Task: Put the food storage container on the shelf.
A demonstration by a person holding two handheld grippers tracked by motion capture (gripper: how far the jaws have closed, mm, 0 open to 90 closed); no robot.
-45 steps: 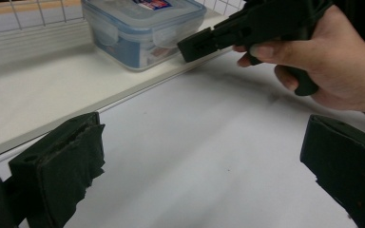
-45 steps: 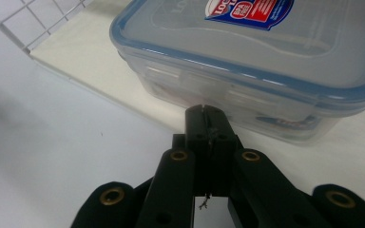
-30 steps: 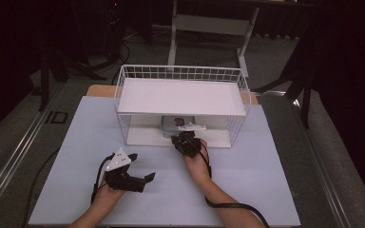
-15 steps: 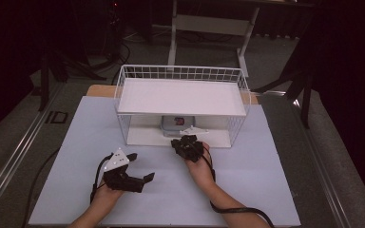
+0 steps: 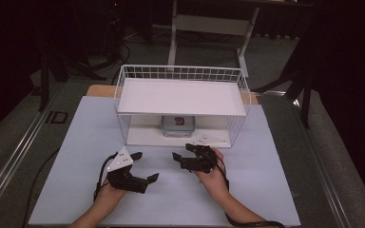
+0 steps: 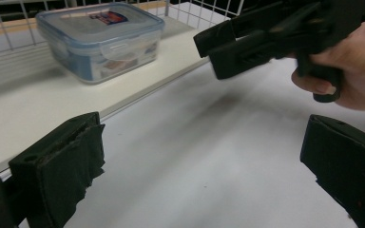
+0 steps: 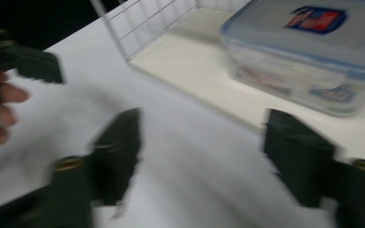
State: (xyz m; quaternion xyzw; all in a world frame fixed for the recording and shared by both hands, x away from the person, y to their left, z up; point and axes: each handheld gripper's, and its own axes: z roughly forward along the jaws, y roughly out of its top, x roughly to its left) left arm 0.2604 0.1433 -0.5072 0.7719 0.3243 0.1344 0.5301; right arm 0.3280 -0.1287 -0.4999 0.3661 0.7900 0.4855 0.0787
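A clear plastic container [image 5: 177, 126] with a blue lid stands on the lower shelf of a white wire rack [image 5: 180, 97]. My right gripper [image 5: 182, 152] hovers over the mat just in front of that shelf. Its jaws have just been opening and stand open with nothing between them. In the right gripper view, the right gripper [image 7: 204, 152] is blurred and the container [image 7: 309, 52] lies beyond its jaws. My left gripper [image 5: 145, 166] is open and empty near the front left. In the left gripper view, the left gripper [image 6: 199, 166] faces the container [image 6: 100, 38] and the right gripper [image 6: 266, 38].
The rack's lower shelf [image 6: 28, 109] is a white board edged by wire mesh [image 7: 142, 28]. A pale mat [image 5: 266, 166] covers the table. A cable [image 5: 38, 175] trails off the left side. Dark floor and a stand's legs [image 5: 209, 33] lie behind the rack.
My right gripper has drawn back from the rack's lower shelf toward the person and opened its jaws. The container stays on the shelf. The left gripper has not moved.
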